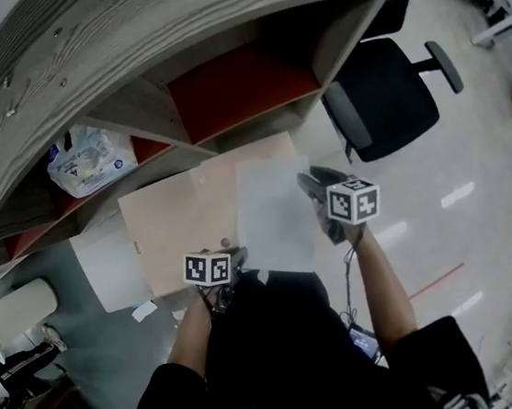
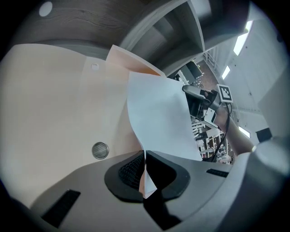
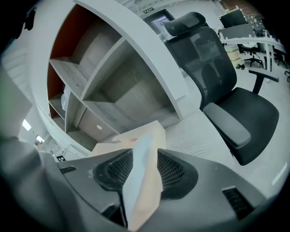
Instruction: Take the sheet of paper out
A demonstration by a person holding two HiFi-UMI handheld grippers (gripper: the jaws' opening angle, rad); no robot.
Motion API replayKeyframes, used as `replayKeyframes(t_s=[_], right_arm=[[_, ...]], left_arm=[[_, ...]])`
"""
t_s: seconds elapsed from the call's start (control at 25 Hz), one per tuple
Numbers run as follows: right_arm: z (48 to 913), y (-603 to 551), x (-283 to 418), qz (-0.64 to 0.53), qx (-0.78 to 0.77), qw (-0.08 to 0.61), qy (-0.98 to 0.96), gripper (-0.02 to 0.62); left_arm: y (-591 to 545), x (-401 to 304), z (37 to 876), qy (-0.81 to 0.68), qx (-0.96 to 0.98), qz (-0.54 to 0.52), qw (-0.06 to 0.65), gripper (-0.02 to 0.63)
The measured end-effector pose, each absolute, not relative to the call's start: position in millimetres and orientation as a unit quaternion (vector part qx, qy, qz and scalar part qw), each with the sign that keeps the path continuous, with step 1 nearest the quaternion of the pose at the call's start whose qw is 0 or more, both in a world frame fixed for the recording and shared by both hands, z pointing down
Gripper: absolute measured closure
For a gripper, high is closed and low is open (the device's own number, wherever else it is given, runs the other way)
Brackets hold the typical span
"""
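Now we are mid-extraction: the sheet (image 1: 275, 210) juts right from the folder (image 1: 180, 227). Left gripper (image 2: 144, 164) pinches the sheet's near corner; right gripper (image 3: 142, 170) gapes around the right edge, not pressing. Next, we judge, it must clamp the sheet alone and pull.

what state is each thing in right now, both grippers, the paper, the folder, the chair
left gripper: shut on a corner of the white sheet of paper
right gripper: open, sheet's edge between its jaws, pads not pressing
white sheet of paper: overlaps the folder's right part, sticks out past its right edge
flat beige folder: under the sheet, left part uncovered
black office chair: upright, empty
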State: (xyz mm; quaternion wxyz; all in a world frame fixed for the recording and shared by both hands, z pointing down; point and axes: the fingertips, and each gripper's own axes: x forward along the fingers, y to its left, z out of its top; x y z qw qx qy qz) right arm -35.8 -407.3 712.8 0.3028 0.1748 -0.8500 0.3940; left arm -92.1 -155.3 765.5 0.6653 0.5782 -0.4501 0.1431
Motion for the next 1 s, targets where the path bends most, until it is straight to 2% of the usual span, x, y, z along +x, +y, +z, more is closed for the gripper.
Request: replayKeyframes(t_s=[0.28, 0.56, 1.0], right_arm=[[721.2, -412.3, -47.3, 0.391, 0.164, 0.317, -0.848, 0.428], [721.3, -411.6, -53.3, 0.376, 0.142, 0.329, -0.855, 0.536], [711.8, -399.7, -65.6, 0.330, 0.113, 0.333, -0.876, 0.569]], left_arm=[[-157.7, -88.6, 765.6, -0.456, 0.578, 0.157, 0.659, 0.554], [-157.1, -88.1, 759.2, -0.472, 0.569, 0.146, 0.657, 0.554], [-147.9, -79.8, 749.7, -0.499, 0.560, 0.129, 0.649, 0.554]])
